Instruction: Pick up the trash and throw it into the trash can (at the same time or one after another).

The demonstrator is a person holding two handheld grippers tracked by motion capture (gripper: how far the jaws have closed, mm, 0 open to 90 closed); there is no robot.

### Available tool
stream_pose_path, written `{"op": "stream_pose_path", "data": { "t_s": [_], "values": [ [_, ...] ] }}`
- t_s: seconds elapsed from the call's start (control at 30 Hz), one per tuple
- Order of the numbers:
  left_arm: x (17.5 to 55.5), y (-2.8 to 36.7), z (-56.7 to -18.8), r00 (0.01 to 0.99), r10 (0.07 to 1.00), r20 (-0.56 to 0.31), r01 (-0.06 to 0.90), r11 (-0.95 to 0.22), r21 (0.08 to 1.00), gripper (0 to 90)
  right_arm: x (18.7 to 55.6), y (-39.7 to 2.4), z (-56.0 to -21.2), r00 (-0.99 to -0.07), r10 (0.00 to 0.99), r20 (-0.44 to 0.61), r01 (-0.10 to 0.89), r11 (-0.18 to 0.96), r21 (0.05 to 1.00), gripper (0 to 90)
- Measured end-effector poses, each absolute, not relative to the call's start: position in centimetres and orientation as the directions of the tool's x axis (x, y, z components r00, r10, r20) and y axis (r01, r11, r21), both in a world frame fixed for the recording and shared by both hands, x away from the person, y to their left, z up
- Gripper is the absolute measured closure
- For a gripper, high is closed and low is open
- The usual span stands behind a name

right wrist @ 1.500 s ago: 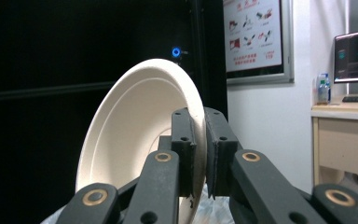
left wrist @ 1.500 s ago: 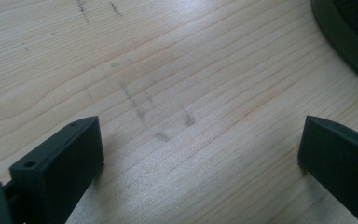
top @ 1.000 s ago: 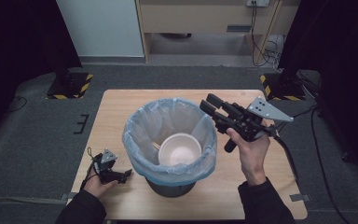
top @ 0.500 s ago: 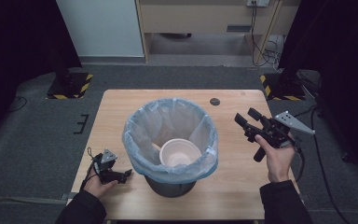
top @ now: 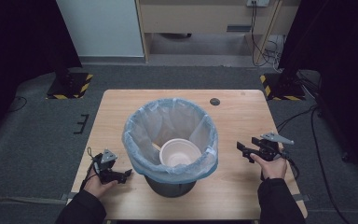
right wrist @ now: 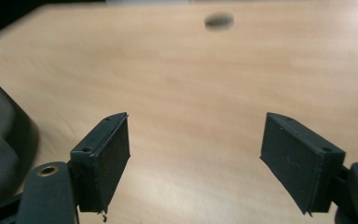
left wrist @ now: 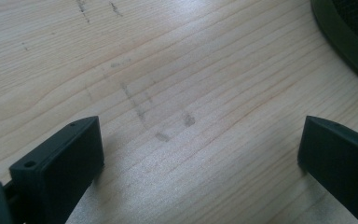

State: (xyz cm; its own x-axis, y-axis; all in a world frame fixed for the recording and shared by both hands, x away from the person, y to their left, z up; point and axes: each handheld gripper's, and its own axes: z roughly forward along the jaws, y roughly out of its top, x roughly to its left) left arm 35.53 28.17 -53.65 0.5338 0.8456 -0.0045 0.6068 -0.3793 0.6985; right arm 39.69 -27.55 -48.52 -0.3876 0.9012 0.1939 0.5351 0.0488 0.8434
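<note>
1. Right gripper view: the right tongs (right wrist: 196, 163) stand wide apart with nothing between them, their jaws having just been opening; bare counter (right wrist: 191, 84) lies ahead.
2. Left tongs (left wrist: 200, 163) gape equally wide, empty, low over the wood.
3. The white bowl (top: 179, 153) sits inside the blue-lined bin (top: 170, 137), centre frame.
4. Judged step: drop finished, hands parking. Do it well by keeping both tongs off the liner.
5. Right hand (top: 272, 165) rests lower right; left hand (top: 98, 182) lower left.
</note>
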Motion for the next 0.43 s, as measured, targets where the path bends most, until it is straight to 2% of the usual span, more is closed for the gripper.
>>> {"op": "stream_pose_path", "data": {
  "t_s": [0.27, 0.43],
  "values": [
    [35.5, 28.2, -53.6, 0.534, 0.846, -0.005, 0.607, -0.379, 0.699, 0.0, 39.4, -28.5, -51.1, -0.407, 0.904, 0.129, 0.606, 0.161, 0.779, 18.9],
    [35.5, 28.2, -53.6, 0.534, 0.846, -0.005, 0.607, -0.379, 0.699, 0.0, 39.1, -29.7, -51.5, -0.398, 0.911, 0.106, 0.624, 0.184, 0.760, 18.5]
  ]
}}
